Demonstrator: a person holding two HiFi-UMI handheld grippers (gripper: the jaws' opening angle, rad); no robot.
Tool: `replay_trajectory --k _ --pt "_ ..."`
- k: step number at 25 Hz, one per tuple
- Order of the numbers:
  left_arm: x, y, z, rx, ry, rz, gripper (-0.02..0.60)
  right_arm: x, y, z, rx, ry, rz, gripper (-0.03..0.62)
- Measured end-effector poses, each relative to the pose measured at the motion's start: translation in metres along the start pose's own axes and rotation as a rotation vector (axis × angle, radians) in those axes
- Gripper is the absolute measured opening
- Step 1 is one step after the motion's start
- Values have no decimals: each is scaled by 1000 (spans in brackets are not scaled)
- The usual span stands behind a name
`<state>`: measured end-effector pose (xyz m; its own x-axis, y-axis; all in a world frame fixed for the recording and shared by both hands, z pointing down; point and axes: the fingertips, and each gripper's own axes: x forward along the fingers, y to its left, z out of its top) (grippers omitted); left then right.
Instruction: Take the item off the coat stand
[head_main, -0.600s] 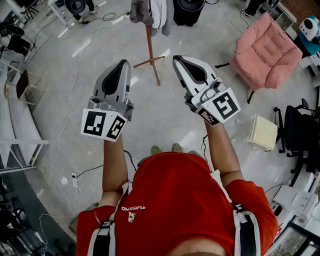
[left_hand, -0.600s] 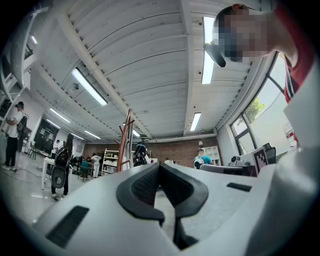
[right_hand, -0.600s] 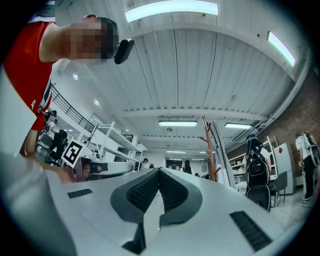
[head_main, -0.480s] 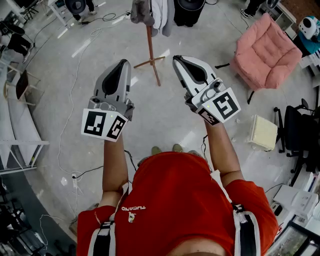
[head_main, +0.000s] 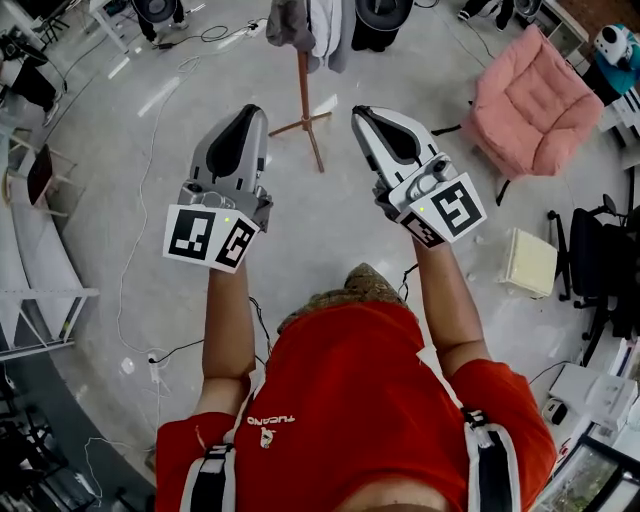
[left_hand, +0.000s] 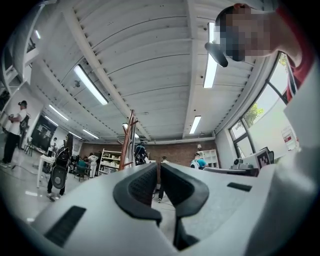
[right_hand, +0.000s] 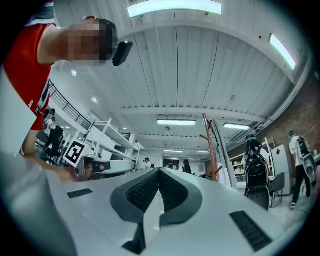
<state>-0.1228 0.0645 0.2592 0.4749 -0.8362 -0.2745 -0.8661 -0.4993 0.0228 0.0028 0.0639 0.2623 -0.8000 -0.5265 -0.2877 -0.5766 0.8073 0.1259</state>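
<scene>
The wooden coat stand (head_main: 306, 95) rises from the grey floor at the top middle of the head view. A grey garment (head_main: 290, 22), a white garment (head_main: 325, 28) and a black item (head_main: 382, 16) hang at its top. Both grippers are held up in front of me, short of the stand and touching nothing. My left gripper (head_main: 251, 113) points at the stand from the left, jaws shut and empty. My right gripper (head_main: 363, 114) points from the right, also shut and empty. The stand's pole (left_hand: 128, 140) shows beyond the left gripper (left_hand: 157, 168), and the pole (right_hand: 212, 150) beyond the right gripper (right_hand: 159, 173).
A pink armchair (head_main: 535, 105) stands at the right, with a cream box (head_main: 527, 263) and a black office chair (head_main: 600, 270) nearer me. Cables (head_main: 150, 170) trail over the floor at the left beside a white rack (head_main: 40, 270). People stand far off in the room.
The person has stepped forward: a shoe now shows below the grippers. Both grippers have shifted slightly toward the coat stand. Their jaws stay shut.
</scene>
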Motion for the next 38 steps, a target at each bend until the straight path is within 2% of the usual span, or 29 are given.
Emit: replay_trajectory --k 2,5,12,26,31,38 --pt "8 7 -4 -3 4 -4 27 6 -7 -5 3 4 -7 25" --pt "21 23 -10 -2 8 -7 103 21 -18 -14 8 5 -7 25" --pt "68 71 -35 -2 22 25 135 59 -65 -44 26 -1 22 25" --pt "223 181 -115 49 92 132 229 148 -223 -98 74 -4 92 25" --pt "268 223 -150 70 164 152 256 170 -260 -113 83 13 111 25" --pt "315 278 -213 106 303 142 298 195 -289 -131 84 44 84 25"
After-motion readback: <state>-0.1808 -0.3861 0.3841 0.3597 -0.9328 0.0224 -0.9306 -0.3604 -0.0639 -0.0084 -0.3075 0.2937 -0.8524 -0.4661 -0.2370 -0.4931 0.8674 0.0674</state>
